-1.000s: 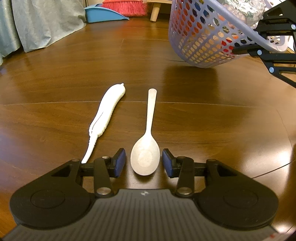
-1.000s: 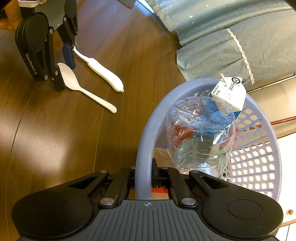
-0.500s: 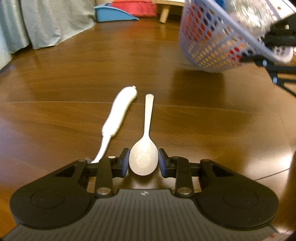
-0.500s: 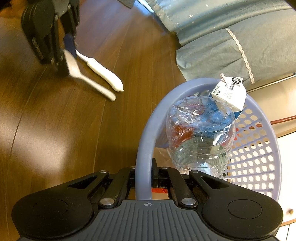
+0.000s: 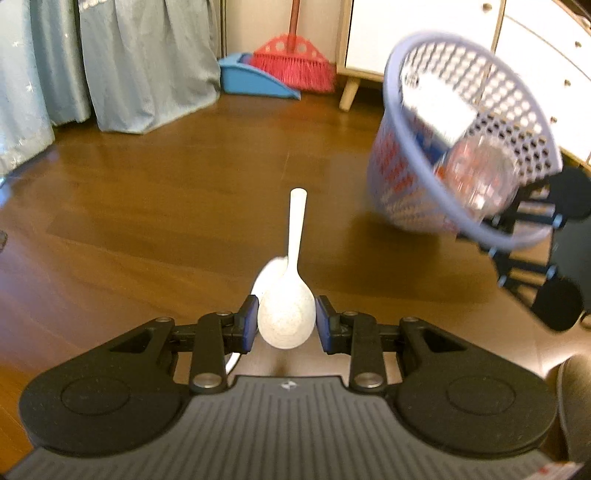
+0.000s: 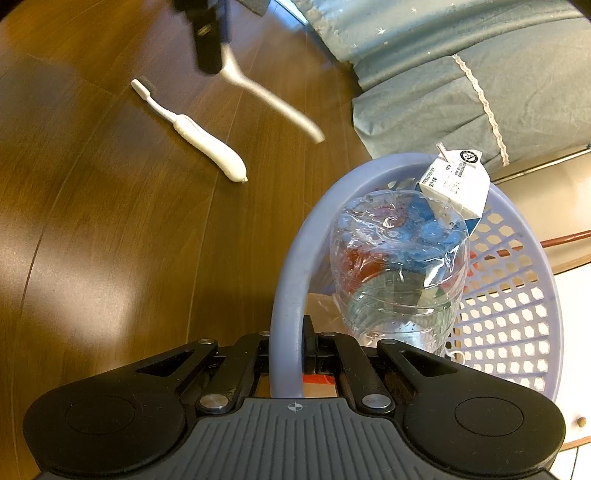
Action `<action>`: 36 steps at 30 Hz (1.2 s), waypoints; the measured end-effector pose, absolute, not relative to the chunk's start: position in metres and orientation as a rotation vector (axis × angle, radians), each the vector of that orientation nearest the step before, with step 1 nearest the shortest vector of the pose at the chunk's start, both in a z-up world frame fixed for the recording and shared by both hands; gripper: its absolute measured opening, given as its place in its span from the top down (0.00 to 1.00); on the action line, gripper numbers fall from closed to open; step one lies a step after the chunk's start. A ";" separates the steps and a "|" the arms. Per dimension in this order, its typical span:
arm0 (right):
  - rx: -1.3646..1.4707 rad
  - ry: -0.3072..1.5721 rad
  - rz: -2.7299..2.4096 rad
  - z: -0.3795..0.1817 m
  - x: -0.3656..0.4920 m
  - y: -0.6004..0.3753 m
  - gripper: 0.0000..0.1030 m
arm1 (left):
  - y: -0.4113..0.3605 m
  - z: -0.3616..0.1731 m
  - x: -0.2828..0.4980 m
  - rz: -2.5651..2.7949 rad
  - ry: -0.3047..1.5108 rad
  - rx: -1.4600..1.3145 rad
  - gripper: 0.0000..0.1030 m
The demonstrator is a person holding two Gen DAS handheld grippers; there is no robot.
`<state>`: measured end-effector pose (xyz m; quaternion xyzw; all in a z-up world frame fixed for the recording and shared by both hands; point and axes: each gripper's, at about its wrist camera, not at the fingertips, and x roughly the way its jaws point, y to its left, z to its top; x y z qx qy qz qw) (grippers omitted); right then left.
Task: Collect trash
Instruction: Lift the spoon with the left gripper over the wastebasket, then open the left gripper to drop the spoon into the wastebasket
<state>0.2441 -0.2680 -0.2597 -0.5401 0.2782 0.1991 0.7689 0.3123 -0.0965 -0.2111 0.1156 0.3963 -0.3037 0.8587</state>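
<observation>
The left claw (image 5: 285,324) grips a white spoon (image 5: 287,314) by its bowl, the blue pads pressed to either side and the handle pointing forward, away from the camera. In the right wrist view the spoon (image 6: 271,99) is off the wooden floor (image 6: 110,240), blurred by motion, and only a dark part of the left claw shows at the top edge, the rest cut off.

A white toothbrush (image 6: 192,133) lies flat on the floor, apart from the spoon. In the left wrist view it is mostly hidden behind the spoon's bowl; only a pale blurred bit (image 5: 266,273) shows just left of it.

The right claw (image 6: 288,360) is closed narrowly on the rim of a purple basket (image 6: 291,266), one finger inside the wall and one outside. The basket hangs tilted, its mouth turned partly toward the left claw. Inside are a crumpled clear bottle (image 6: 399,266) and a small white carton (image 6: 456,181) leaning at the far rim; something red and something brown lie beneath the bottle, too hidden to name. From the left wrist the basket (image 5: 400,110) is blurred and its contents are hard to make out.

Behind stand grey-blue curtains (image 5: 147,62), a red broom (image 5: 293,59) with a blue dustpan (image 5: 251,79), and a white cabinet (image 5: 417,33).
</observation>
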 end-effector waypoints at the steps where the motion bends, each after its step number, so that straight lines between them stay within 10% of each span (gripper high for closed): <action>1: -1.171 0.605 0.432 -0.260 0.244 -0.268 1.00 | -0.097 -0.205 0.312 -0.638 0.827 0.235 0.73; 36: -1.160 0.604 0.430 -0.257 0.248 -0.270 1.00 | -0.225 -0.093 0.309 -0.931 0.754 0.203 0.73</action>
